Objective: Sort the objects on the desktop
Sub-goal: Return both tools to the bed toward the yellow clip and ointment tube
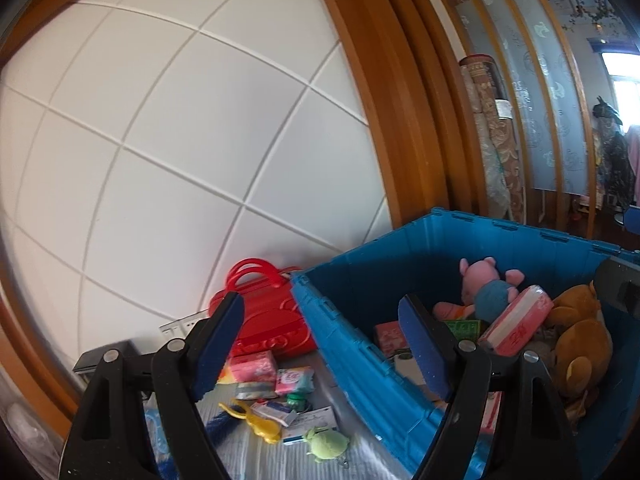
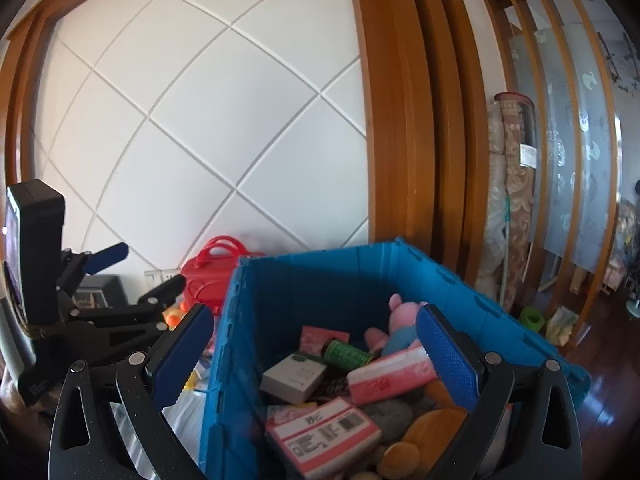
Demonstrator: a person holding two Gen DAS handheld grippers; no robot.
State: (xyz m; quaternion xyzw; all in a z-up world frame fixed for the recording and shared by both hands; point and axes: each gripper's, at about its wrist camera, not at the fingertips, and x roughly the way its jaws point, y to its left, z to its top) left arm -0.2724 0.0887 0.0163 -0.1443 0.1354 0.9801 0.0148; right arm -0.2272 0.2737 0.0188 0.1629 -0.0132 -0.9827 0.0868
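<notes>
A blue crate (image 1: 348, 332) (image 2: 228, 344) holds a pink pig plush (image 1: 482, 286) (image 2: 404, 316), a brown plush bear (image 1: 580, 344), a pink tissue pack (image 2: 390, 380), a green can (image 2: 346, 354), a white box (image 2: 294, 378) and a barcoded pink box (image 2: 324, 436). My right gripper (image 2: 316, 360) hangs open over the crate with nothing pressed between its pads. My left gripper (image 1: 320, 348) (image 2: 140, 270) is open too, straddling the crate's left corner. Left of the crate lie pink tissue packs (image 1: 256, 366), a yellow toy (image 1: 260, 424), a green plush (image 1: 326, 444) and small cards.
A red handbag (image 1: 272, 316) (image 2: 208, 276) stands against the white panelled wall (image 1: 180, 140) behind the loose items. A wooden frame (image 2: 400, 120) and rolled carpets (image 2: 516, 200) rise behind the crate. Dark wood floor (image 2: 600, 392) lies to the right.
</notes>
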